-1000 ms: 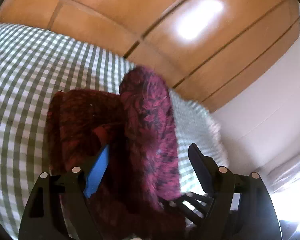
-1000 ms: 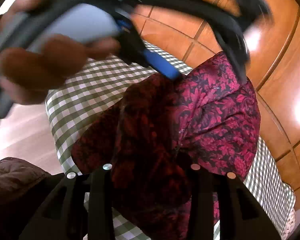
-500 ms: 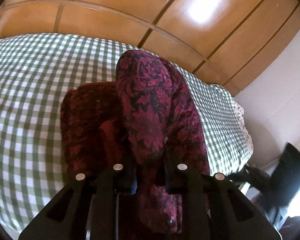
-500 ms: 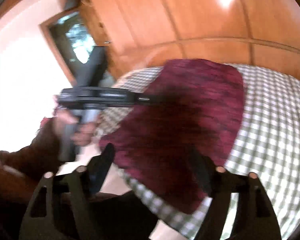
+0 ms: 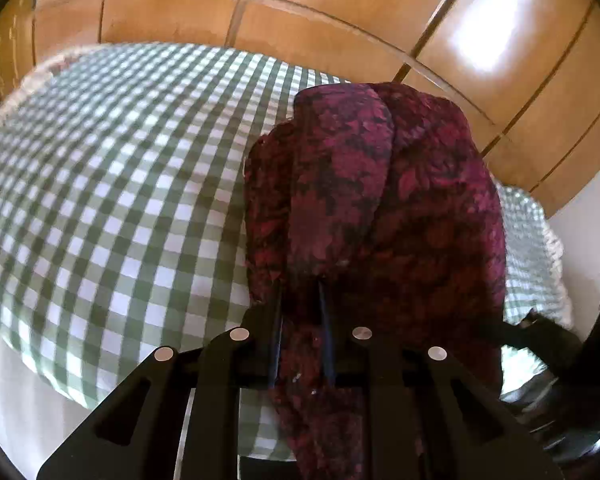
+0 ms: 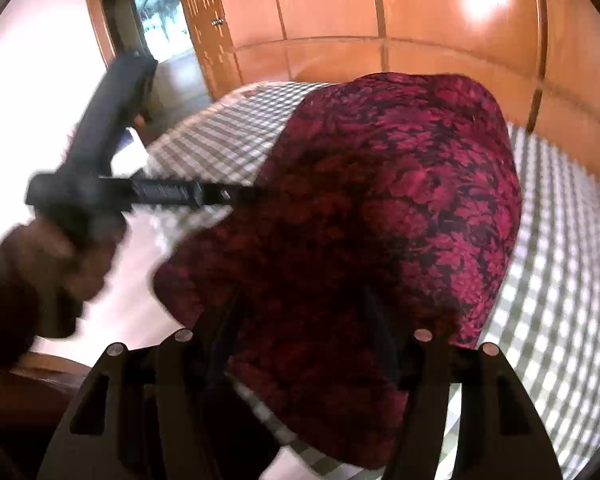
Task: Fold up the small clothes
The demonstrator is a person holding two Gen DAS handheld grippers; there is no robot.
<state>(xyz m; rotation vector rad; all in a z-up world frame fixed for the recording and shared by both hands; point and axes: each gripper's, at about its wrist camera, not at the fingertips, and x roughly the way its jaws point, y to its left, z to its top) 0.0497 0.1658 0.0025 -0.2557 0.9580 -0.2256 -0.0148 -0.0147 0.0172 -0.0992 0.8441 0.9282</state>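
Presently the left gripper (image 5: 300,312) stands with its two fingers drawn close together, pinching a fold of the red floral garment (image 5: 380,200) between them; cloth fills the narrow gap and hangs below the fingers. The garment rises from that pinch in two rounded folds and drapes over the checked bed cover (image 5: 120,200), toward the right side of the bed, short of its far edge by the wooden wardrobe doors (image 5: 340,40). From the right wrist view, the right gripper (image 6: 300,312) has its fingers set well apart, with the garment (image 6: 380,200) bunched between and over them; whether either finger presses the cloth cannot be told, as the fabric hides their tips. In that same view the left gripper (image 6: 236,194) reaches in from the left, blurred, its tip meeting the garment's left edge, and the person's left hand (image 6: 52,264) grips its handle. The checked cover (image 6: 560,260) shows to the right of and behind the garment. Compared with half a second ago, the left gripper remains clamped on the cloth, and the garment has shifted toward the right side of the bed in the left wrist view, with more bare cover showing to its left. The right gripper's spread is unchanged, though the garment now sits closer and covers more of its fingers.
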